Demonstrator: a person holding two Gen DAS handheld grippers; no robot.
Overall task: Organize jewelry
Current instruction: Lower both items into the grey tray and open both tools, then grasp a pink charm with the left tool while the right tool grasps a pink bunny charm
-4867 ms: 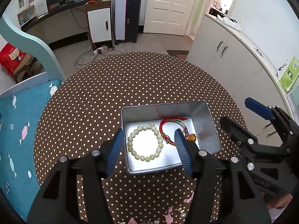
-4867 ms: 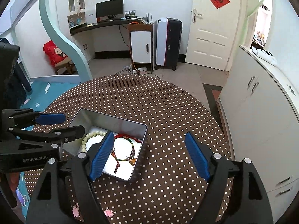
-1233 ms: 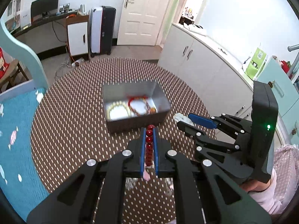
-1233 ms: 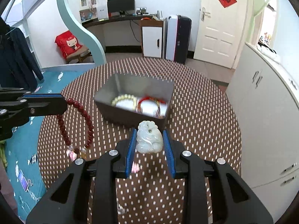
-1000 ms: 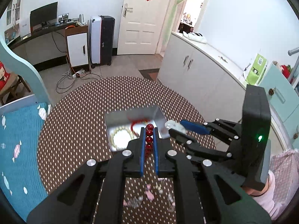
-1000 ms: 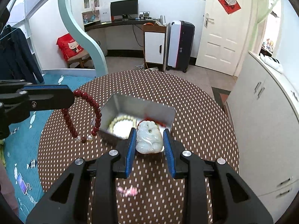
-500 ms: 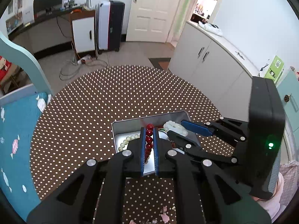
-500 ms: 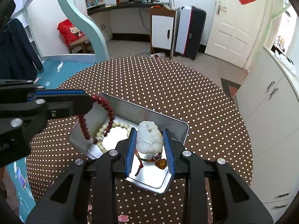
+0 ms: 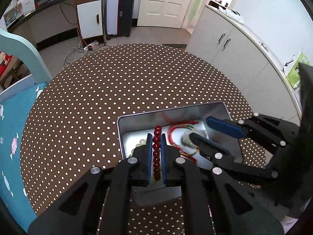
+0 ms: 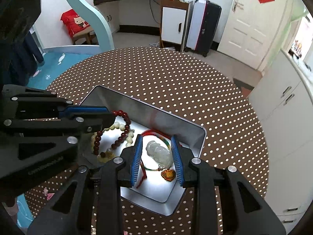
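Over a polka-dot tabletop (image 9: 121,82), the left gripper (image 9: 156,137) is closed tight on a string of dark red beads (image 9: 156,150), which hangs in a loop below its tips and over the left half of a metal tin (image 10: 156,107). From the right wrist view, the loop's lower end appears to reach down among the cream bead bracelet (image 10: 121,129) already lying in the tin, though whether it touches the floor of the tin cannot be told.

To the right, the right gripper (image 10: 157,152) has its jaws parted a little, wider than the pale jade pendant (image 10: 159,152) between them. The pendant looks to be resting on the tin's floor, just released or about to be; contact with the pads cannot be made out. Beneath and around it lies a red braided cord (image 10: 154,133) with a small gold charm (image 10: 167,174), close in front of the gripper.

By these views the sorting looks well along: two pieces are stowed, the pendant is as good as in, and the red beads remain to be let go. A few small pink bits (image 10: 48,192) sit on the tabletop behind the left gripper, outside the tin; what they are is unclear.
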